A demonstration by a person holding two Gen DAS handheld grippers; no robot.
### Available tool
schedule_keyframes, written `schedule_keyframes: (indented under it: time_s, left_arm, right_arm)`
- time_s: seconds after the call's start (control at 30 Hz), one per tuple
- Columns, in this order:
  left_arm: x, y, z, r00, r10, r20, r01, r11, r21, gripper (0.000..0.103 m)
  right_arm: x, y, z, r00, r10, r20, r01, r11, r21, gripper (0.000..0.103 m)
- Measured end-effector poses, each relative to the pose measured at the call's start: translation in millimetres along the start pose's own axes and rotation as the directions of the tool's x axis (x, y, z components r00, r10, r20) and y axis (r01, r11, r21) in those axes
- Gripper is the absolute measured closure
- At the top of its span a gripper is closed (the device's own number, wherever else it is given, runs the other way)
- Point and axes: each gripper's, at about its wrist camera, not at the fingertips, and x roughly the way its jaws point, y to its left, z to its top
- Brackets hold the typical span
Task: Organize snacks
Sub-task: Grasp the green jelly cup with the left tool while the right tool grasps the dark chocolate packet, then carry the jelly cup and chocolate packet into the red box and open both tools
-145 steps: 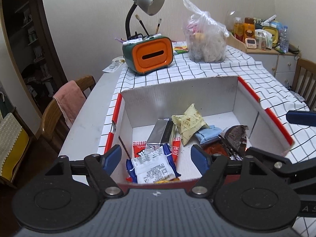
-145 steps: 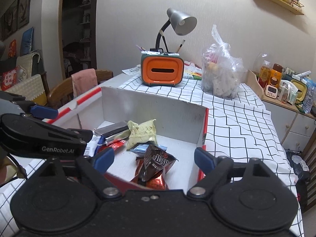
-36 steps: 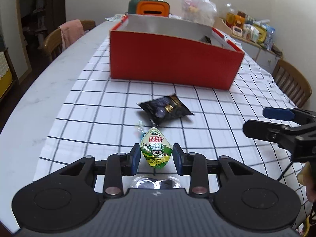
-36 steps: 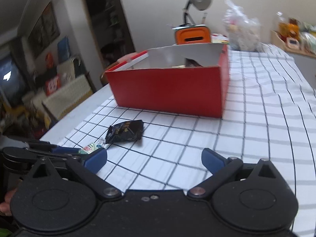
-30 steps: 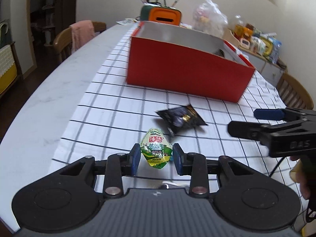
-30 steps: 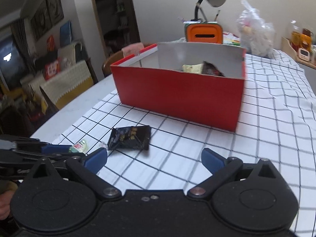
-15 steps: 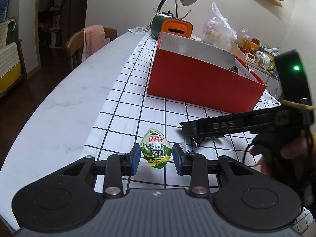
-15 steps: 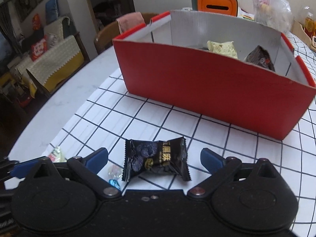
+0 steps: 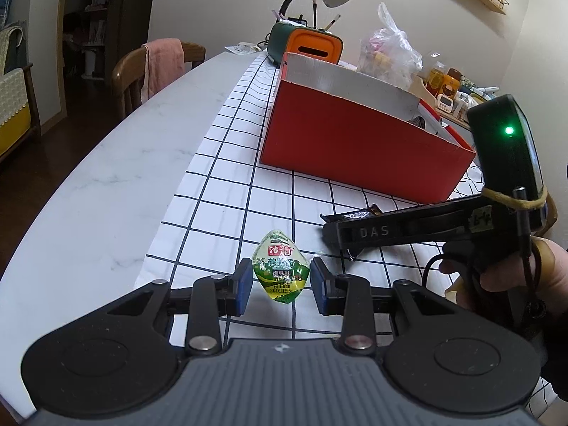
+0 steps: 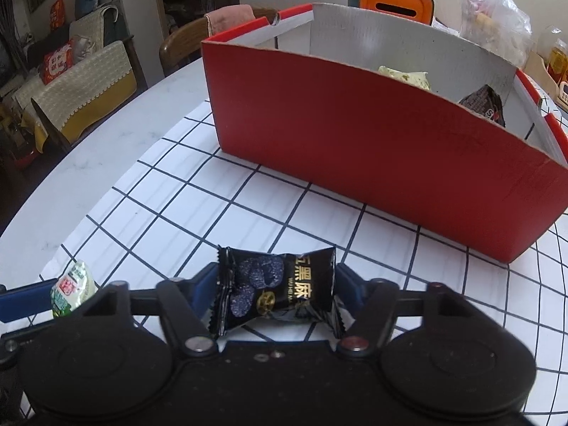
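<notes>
My left gripper [image 9: 280, 285] is shut on a small green snack pack [image 9: 280, 270] and holds it just above the checked tablecloth. The pack also shows at the left edge of the right wrist view [image 10: 72, 289]. My right gripper [image 10: 277, 293] is shut on a black snack packet [image 10: 277, 291] lying on the cloth; in the left wrist view the packet [image 9: 351, 216] is mostly hidden behind the right gripper's body. The red cardboard box [image 9: 355, 149] stands beyond both grippers with several snacks inside [image 10: 482, 103].
An orange-and-green desk organiser with a lamp [image 9: 305, 44] and a plastic bag of food [image 9: 388, 55] stand behind the box. A wooden chair with a pink towel [image 9: 156, 64] is at the table's left side. The table's bare marble strip [image 9: 106, 184] runs along the left.
My right gripper has moved down and forward and closed on the black packet. My left gripper still holds the green pack and has shifted slightly left.
</notes>
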Motion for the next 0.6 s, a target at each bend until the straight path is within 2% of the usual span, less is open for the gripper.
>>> schedule_keyframes:
  time_s: [0.07,0.17,0.6]
  left_arm:
    - [0,0,0,1.0,0.002,-0.002,-0.002,1.0,0.0,0.069]
    - [0,-2,0,1.0,0.009,-0.003,-0.009,1.0,0.003,0.069]
    - [-5,-18,1,0.999,0.042,0.007,-0.042,0.998,0.047,0.069]
  right_arm:
    - [-1,-4,0,1.0,0.009,0.008,-0.009,1.0,0.017,0.044]
    - [-6,-8,-2,1.0,0.011,0.027,-0.012,0.999,0.031,0.046]
    - [-50,-26,-24,0.99,0.061,0.128,-0.071,0.994,0.08,0.048]
